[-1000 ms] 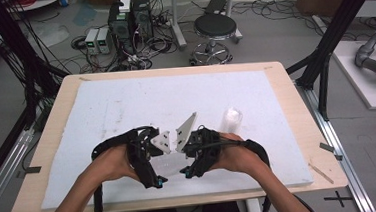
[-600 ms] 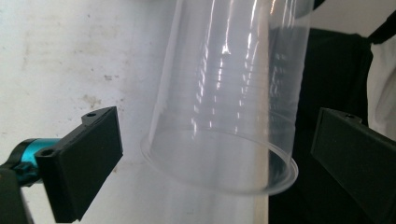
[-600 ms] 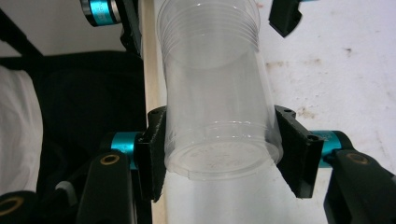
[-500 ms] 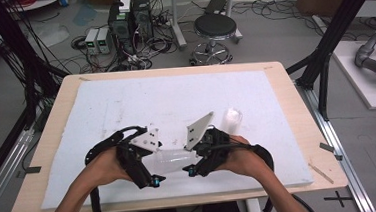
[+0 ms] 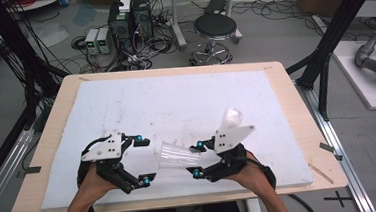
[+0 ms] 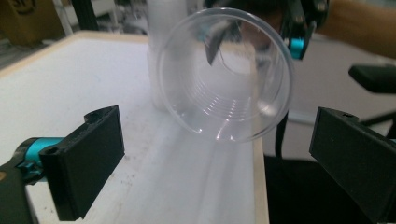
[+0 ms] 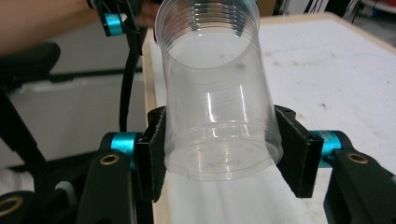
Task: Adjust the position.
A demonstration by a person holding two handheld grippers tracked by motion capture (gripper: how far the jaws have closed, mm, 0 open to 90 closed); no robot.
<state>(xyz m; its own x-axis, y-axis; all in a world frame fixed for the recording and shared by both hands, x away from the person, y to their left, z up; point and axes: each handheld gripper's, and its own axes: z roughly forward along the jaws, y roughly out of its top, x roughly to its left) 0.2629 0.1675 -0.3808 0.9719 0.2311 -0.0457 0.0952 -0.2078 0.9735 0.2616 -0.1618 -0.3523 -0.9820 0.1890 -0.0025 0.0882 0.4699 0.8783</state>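
Note:
A clear plastic cup (image 5: 177,156) lies sideways in the air just above the white mat, near the table's front edge. My right gripper (image 5: 197,160) is shut on its base; in the right gripper view the two black pads squeeze the cup (image 7: 217,93) at its bottom rim, my right gripper (image 7: 219,144) below it. The cup's open mouth (image 6: 226,74) faces my left gripper (image 6: 215,128), which is open, its jaws standing wide to either side of the rim without touching it. In the high view my left gripper (image 5: 144,159) is just left of the mouth.
Another clear cup (image 5: 232,117) stands upright on the white mat (image 5: 175,102), right behind the right gripper. The mat's near edge and the wooden table rim (image 5: 296,103) lie close under both hands. A stool and cables are on the floor beyond the table.
Both hands have drawn back toward the near edge and moved apart. The sideways cup now spans the gap between them, held by the right gripper.

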